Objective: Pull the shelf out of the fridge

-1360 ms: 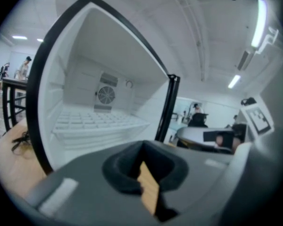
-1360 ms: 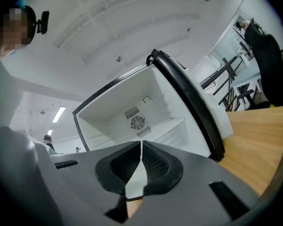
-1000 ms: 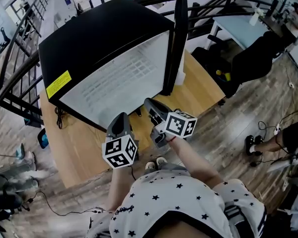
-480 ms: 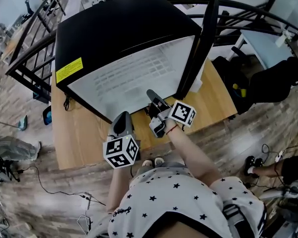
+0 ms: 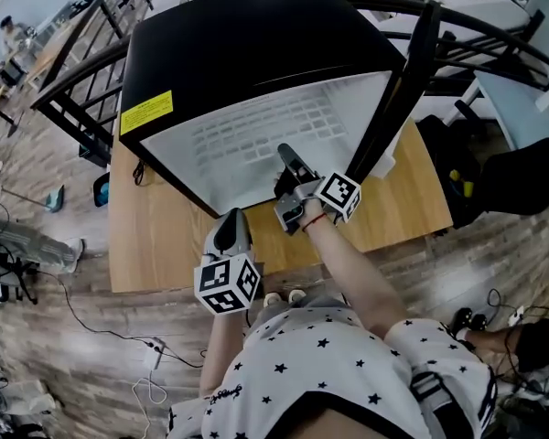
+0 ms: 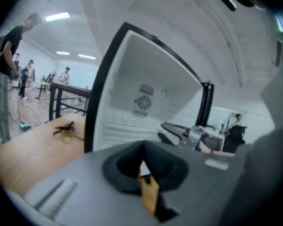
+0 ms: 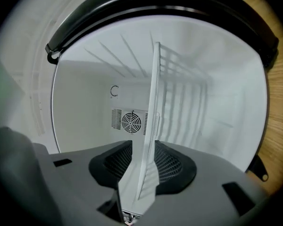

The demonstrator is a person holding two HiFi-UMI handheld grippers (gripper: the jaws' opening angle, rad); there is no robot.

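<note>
Since the earlier frame the right claw (image 5: 286,153) has been carried forward from the table's edge into the mouth of the fridge (image 5: 238,44), while the left claw (image 5: 231,219) has been kept low over the wooden table (image 5: 165,236), short of the opening. In the right gripper view the right claw (image 7: 144,169) is seen clamped on the front edge of the white wire shelf (image 7: 153,102), which appears edge-on between the pads and runs back toward the rear wall. The shelf (image 5: 256,140) is judged to be seated inside the cabinet, not yet drawn out. The left claw (image 6: 142,166) is seen with its pads together and nothing held. The door (image 5: 404,80) is swung open at the right. From here the thin edge could be lost from the pads if the pull is made sharply. The shelf could be jammed in its side guides if it is drawn off-line, being held at one point only. Once freed from the guides, its unsupported far end could be dropped.
</note>
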